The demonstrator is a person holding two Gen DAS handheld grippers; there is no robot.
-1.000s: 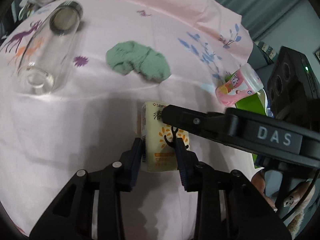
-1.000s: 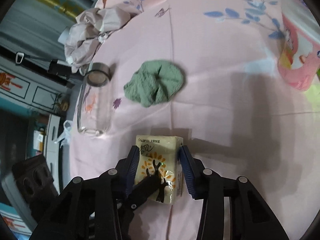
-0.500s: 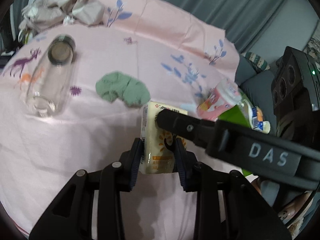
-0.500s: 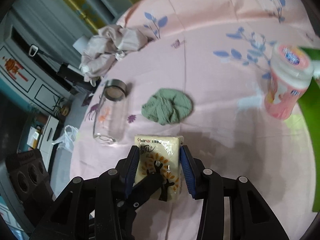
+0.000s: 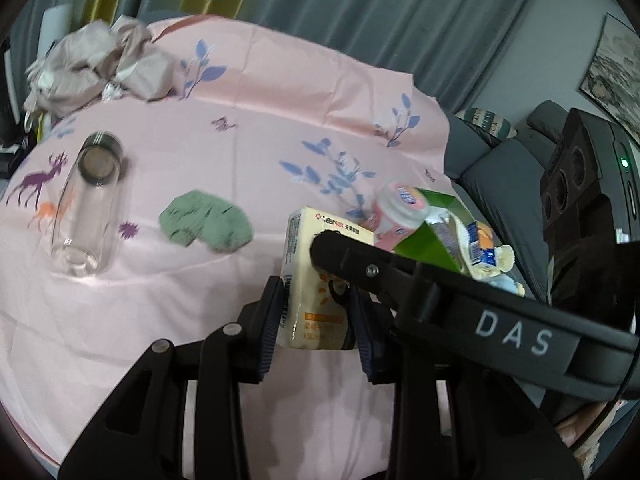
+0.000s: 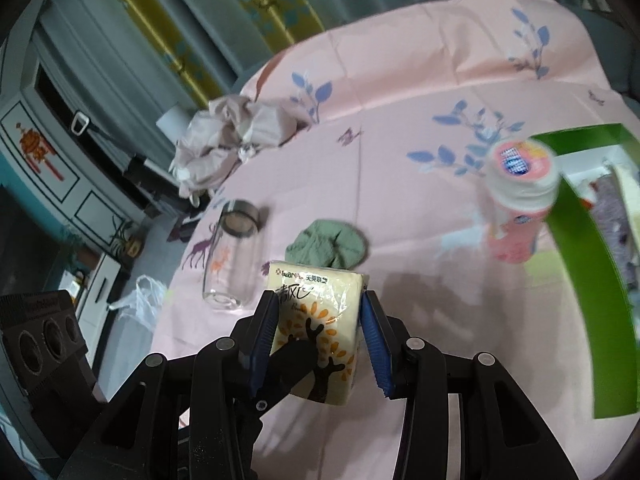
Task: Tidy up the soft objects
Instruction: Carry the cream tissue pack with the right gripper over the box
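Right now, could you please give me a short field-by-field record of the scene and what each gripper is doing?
held item: tissue pack
left gripper: shut on the pack's narrow sides
right gripper: shut on the pack's wide sides
on cloth: green rag, glass jar lying down, pink bottle upright
bin: green box, beside the bottle
surface: pink tablecloth

Green box (contents blurred) cut off at right.

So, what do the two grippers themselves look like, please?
Both are matte black plastic with silver screw heads. The left gripper has dark blue ribbed pads. The right gripper has brighter blue ribbed pads; in the left view its body shows white letters "DAS" and a thin black cable.
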